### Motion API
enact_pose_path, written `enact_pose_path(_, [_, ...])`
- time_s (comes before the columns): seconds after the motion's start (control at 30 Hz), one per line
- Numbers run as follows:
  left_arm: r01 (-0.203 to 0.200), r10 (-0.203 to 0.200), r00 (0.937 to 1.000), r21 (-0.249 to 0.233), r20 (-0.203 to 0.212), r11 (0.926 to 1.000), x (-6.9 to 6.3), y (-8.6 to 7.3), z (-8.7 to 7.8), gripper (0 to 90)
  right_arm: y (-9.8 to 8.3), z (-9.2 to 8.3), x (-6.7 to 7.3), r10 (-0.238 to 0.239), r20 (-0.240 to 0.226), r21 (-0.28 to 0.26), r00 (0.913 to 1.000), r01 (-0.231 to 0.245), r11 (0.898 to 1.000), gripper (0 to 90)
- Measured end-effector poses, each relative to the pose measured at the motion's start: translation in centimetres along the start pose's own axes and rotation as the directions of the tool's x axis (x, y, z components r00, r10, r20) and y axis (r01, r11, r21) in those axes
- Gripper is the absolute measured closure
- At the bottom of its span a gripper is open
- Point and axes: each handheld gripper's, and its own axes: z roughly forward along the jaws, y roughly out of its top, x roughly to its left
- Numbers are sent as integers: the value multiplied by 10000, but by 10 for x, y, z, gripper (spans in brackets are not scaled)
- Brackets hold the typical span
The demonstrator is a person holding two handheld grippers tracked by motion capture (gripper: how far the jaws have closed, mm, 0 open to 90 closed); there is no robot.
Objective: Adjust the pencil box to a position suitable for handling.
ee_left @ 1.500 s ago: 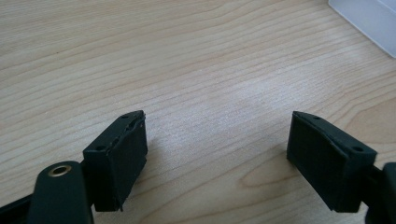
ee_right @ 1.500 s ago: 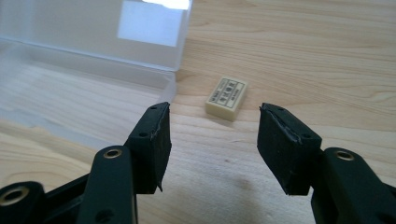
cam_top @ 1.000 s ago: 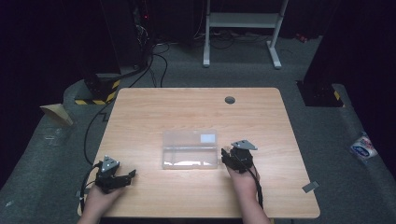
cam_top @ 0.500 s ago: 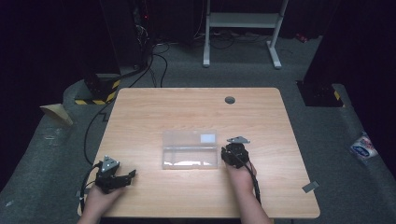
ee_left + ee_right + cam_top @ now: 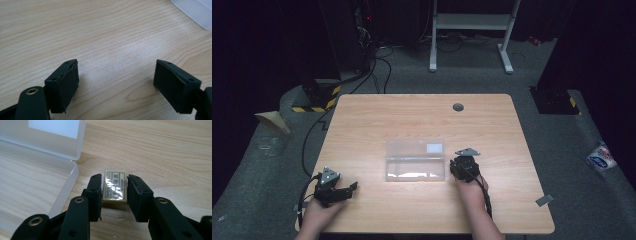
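Wooden desk (image 5: 412, 120) in a dark room, small eraser (image 5: 115, 185) lying flat just right of an open clear box (image 5: 415, 160).
Pinched between the jaws of the right gripper (image 5: 114, 195), just closing on both sides. Far off at the desk's near left, left gripper (image 5: 116, 82) with jaws spread wide, holding nothing.

Box (image 5: 37, 170) cut by frame edge; eraser (image 5: 114, 187) print unreadable.
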Motion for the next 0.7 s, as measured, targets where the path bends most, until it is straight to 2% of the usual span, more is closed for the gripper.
enact_pose_path(0.03, [2,-2,10000,0,0,10000,0,0,0,204,0,0,0,-20,-15,-6,10000,20,10000,664])
enact_pose_path(0.33, [4,-4,10000,-1,5,10000,0,0,0,204,1,0,2,-159,68,-9,9999,159,9999,678])
enact_pose_path(0.7, [4,-4,10000,-1,-1,10000,0,0,0,206,8,-20,4,-393,-55,-705,9992,389,9968,678])
